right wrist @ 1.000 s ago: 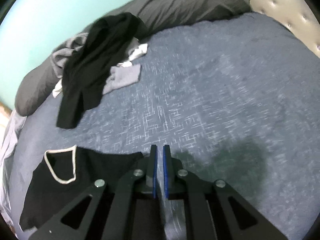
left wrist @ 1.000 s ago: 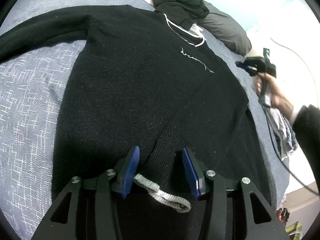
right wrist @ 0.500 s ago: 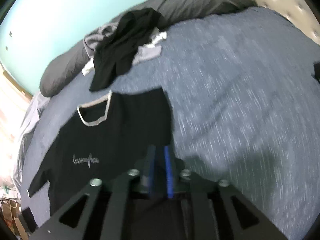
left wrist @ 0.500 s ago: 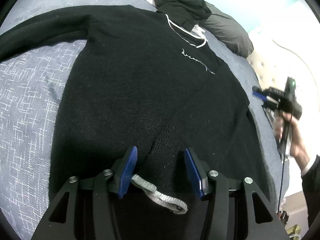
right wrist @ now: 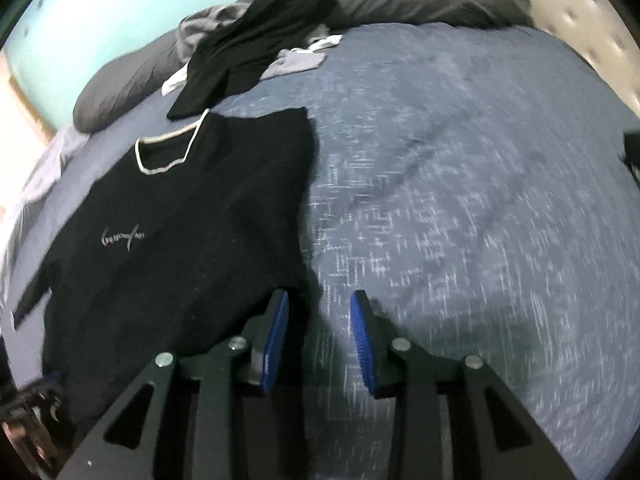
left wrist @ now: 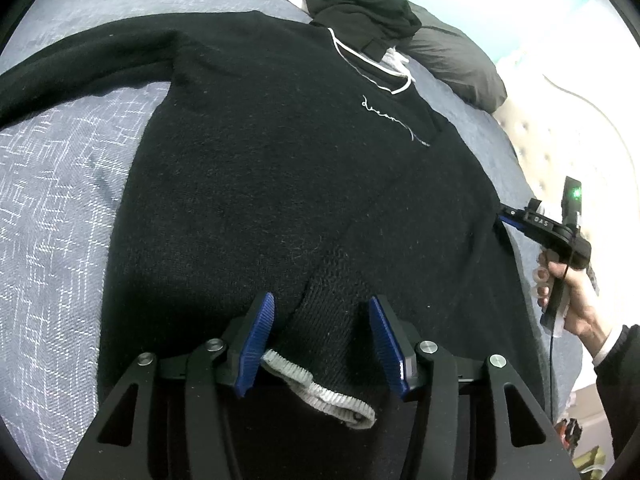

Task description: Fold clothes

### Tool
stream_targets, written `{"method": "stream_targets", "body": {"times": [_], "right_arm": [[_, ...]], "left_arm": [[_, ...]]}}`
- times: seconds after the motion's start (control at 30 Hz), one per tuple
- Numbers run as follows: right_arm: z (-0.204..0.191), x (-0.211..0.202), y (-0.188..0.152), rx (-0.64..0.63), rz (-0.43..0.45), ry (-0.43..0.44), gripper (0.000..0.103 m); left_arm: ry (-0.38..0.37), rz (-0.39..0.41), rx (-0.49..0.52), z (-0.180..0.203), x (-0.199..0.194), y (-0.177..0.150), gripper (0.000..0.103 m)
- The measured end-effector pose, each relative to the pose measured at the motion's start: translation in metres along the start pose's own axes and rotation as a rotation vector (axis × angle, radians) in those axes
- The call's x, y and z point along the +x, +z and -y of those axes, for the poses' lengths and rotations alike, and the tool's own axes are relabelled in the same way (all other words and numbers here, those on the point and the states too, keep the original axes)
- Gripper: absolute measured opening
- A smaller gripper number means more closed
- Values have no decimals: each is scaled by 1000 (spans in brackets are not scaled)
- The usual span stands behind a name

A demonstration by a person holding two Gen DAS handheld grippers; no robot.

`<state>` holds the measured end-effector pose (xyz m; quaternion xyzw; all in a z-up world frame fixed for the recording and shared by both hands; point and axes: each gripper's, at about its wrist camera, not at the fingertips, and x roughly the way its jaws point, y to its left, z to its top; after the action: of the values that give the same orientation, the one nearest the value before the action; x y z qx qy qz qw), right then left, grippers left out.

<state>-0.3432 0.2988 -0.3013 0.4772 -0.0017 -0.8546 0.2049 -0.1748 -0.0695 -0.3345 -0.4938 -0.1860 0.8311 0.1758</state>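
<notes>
A black sweater (left wrist: 256, 184) lies spread flat on a bed covered with a blue-grey blanket (left wrist: 60, 184), its white-trimmed neckline (left wrist: 368, 68) pointing toward the dark grey pillows (left wrist: 452, 60) at the head of the bed. One sleeve stretches out away from the sweater's body across the blanket in the left wrist view, while the other sleeve is folded in over the sweater's front, its ribbed cuff with a pale grey edge (left wrist: 320, 392) lying near the hem. The left claw (left wrist: 322, 340) hangs over that folded sleeve with its blue pads (left wrist: 256, 340) standing moderately wide on either side of the cuff, not pressing on it. The right claw (right wrist: 320, 336), held in a hand (left wrist: 568, 296) at the sweater's side edge, hovers just off the sweater's edge above the blanket; its jaws are opening, a narrow gap showing between the blue pads, with only blanket seen between them and the sweater's black fabric just beside the left pad. Small white script lettering (left wrist: 394, 122) sits on the sweater's chest below the neckline. Beyond the neckline, against the pillows, a heap of other clothes (right wrist: 256, 44) rests, mostly black with grey and white pieces mixed in. The right wrist view is smeared with motion blur.
</notes>
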Motion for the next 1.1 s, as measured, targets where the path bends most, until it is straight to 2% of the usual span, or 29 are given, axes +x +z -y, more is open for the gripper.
{"method": "stream_targets", "body": {"times": [0.13,0.2,0.37,0.5,0.57,0.63,0.73,0.87,0.93,1.1], "right_arm": [[-7,7,1,-84,-11,-6,32],[-10,5,-1,-107,3,-8,18],[-24,-7,-5,-200,60,-33,1],[-28,-12,-10,-241,59,-75,0],[-26,-10,-14,-251,31,-75,0],[-23,-9,-15,-237,17,-48,0],[-17,-18,-12,-181,48,-16,0],[-5,-26,10,3,93,29,1],[-6,-24,21,37,97,56,1],[-21,0,35,18,8,34,1]], "left_arm": [[2,-1,4,0,0,0,55],[3,-2,6,0,0,0,55],[5,-2,11,1,3,1,55],[3,-2,8,1,3,2,55],[3,-2,9,1,3,2,55],[3,-2,10,1,3,2,55],[1,-2,8,0,2,2,55],[0,-3,8,-1,2,1,55],[-1,-3,5,0,2,1,55],[-5,-8,5,-1,1,2,55]]}}
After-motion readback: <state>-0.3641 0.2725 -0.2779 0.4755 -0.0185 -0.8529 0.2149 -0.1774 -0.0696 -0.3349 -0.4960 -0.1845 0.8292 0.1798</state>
